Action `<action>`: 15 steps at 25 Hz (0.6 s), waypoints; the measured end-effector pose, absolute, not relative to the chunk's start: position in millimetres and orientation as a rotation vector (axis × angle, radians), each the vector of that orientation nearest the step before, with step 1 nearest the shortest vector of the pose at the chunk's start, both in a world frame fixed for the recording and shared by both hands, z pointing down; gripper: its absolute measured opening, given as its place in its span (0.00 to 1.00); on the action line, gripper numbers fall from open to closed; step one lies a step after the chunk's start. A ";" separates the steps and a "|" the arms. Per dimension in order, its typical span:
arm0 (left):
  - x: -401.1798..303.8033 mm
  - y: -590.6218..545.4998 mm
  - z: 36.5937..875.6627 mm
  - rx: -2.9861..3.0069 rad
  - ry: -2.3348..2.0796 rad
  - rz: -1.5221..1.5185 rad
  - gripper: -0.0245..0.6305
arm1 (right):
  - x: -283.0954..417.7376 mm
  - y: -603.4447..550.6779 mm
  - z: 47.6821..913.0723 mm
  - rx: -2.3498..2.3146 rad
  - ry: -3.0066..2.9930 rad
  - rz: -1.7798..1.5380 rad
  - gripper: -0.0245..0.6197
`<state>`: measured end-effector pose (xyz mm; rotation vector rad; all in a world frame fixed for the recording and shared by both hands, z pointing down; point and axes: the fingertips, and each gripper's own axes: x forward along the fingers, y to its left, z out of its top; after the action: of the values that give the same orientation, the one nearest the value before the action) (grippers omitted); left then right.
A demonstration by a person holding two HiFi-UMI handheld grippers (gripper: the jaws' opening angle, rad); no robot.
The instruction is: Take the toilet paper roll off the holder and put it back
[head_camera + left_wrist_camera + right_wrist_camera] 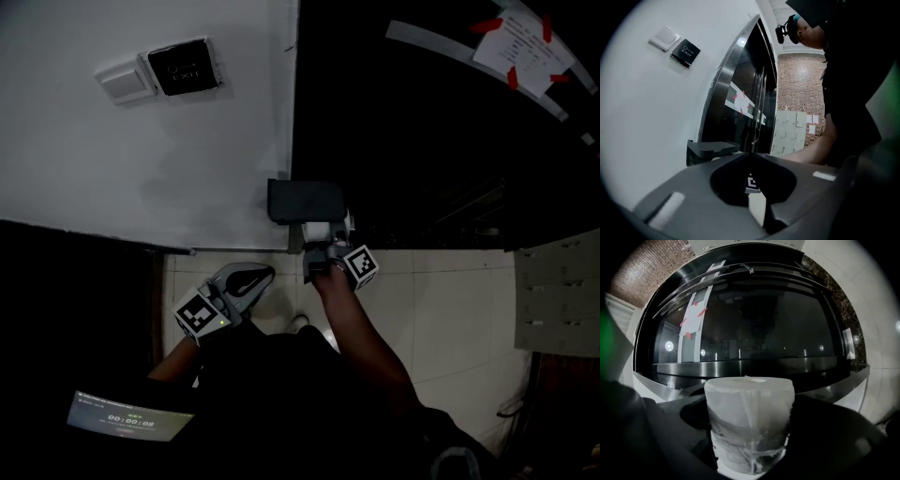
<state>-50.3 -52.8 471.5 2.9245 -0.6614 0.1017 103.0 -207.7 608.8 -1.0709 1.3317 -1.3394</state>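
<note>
The toilet paper roll (749,420) is white and wrapped in clear film, and it stands upright between the wide jaws of my right gripper (749,437), which is shut on it. In the head view the roll (317,231) is just below the dark wall holder (305,201), with the right gripper (323,251) under it. My left gripper (246,279) hangs lower left, apart from the roll, with its jaws shut and nothing in them. In the left gripper view its jaw tips (750,154) meet, and the holder (710,149) shows beyond them on the white wall.
A white switch and a black exit button (183,66) sit on the white wall. To the right is a dark curved glass door (441,141) with a taped paper (525,42). Pale floor tiles (441,309), grey lockers (558,291) and a lit timer screen (127,417) lie below.
</note>
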 end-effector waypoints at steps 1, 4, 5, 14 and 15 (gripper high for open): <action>-50.3 -52.7 470.4 2.920 -0.663 0.099 0.04 | 98.4 -207.2 607.0 -1.080 1.336 -1.338 0.75; -52.3 -52.9 468.5 2.901 -0.683 0.091 0.04 | 81.8 -206.2 604.8 -1.093 1.368 -1.342 0.75; -53.9 -53.2 469.4 2.908 -0.689 0.095 0.04 | 74.8 -206.0 604.1 -1.089 1.384 -1.349 0.75; -56.1 -52.0 469.9 2.878 -0.698 0.098 0.04 | 51.4 -199.3 598.3 -1.100 1.387 -1.306 0.75; -55.4 -52.1 469.3 2.880 -0.696 0.095 0.04 | 49.6 -198.0 598.8 -1.092 1.391 -1.311 0.75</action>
<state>-55.4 -52.1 469.3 2.8802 -0.6964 0.0954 49.6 -198.0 598.8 -1.0923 1.3909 -1.3114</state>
